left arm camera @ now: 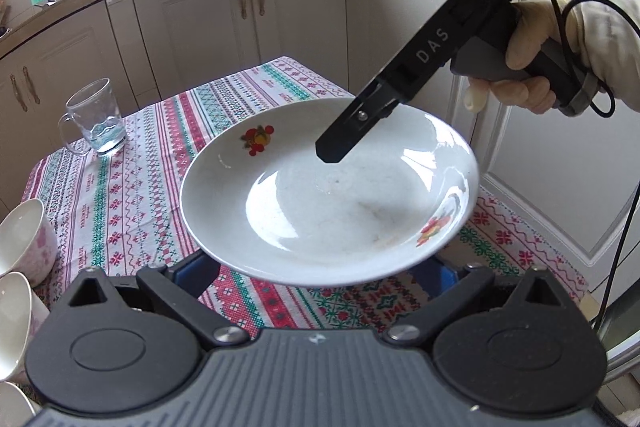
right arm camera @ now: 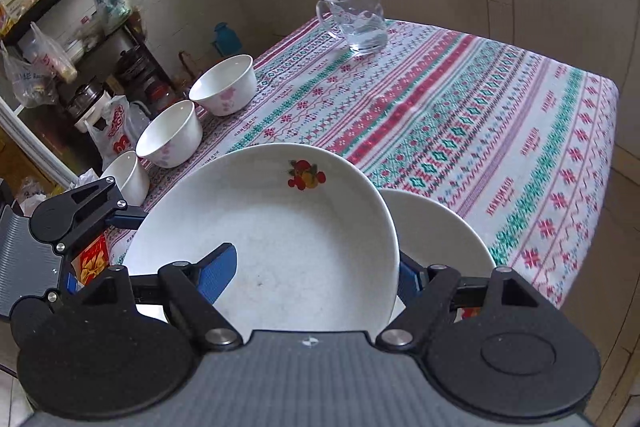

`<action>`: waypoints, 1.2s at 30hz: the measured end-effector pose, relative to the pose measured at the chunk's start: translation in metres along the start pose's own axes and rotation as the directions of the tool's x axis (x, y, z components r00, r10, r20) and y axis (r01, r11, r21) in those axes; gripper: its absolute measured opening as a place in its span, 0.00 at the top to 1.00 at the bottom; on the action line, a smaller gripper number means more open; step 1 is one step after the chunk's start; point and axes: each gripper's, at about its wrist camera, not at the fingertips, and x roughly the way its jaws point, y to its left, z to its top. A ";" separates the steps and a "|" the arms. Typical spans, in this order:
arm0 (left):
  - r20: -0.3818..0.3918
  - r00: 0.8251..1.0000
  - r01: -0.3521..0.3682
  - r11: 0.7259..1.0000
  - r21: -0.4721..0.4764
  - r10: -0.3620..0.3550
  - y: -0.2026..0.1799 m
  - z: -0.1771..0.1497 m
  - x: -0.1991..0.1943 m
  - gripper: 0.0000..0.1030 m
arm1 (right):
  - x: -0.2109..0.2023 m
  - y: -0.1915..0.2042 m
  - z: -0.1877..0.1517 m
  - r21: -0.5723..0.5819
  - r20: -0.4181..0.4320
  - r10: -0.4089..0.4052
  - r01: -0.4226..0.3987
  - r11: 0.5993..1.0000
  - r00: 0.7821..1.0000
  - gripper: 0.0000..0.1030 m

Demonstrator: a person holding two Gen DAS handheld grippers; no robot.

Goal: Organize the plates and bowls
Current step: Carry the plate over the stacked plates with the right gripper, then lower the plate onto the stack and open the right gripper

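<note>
Above tablecloth (right arm camera: 460,115), plate (right arm camera: 280,235) between fingers (right arm camera: 218,267).

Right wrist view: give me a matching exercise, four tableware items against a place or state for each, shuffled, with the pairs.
Items:
1. fruit-print plate
2. glass mug
3. white bowls
4. second plate

States:
A. three lined up in a row
B. rim clamped by the right gripper
C. partly hidden behind the held plate
D. transparent, upright, standing alone

Pairs: 1-B, 2-D, 3-A, 4-C
</note>
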 end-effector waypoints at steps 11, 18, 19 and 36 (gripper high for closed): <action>-0.008 1.000 -0.002 1.000 0.024 0.002 -0.007 0.000 0.005 0.02 | 0.000 -0.010 -0.017 0.032 0.005 -0.009 0.009 0.999 1.000 0.17; -0.011 1.000 0.004 0.998 0.059 -0.003 -0.012 0.001 0.008 0.02 | -0.001 -0.017 -0.027 0.061 0.023 -0.009 0.007 0.998 1.000 0.17; -0.013 1.000 0.006 0.998 0.064 -0.005 -0.013 0.001 0.008 0.02 | -0.001 -0.017 -0.028 0.066 0.025 -0.010 0.008 0.998 1.000 0.17; -0.028 0.997 0.073 0.995 0.074 -0.071 -0.012 0.004 0.019 0.02 | -0.007 -0.020 -0.044 0.092 0.015 -0.081 0.079 0.993 0.997 0.14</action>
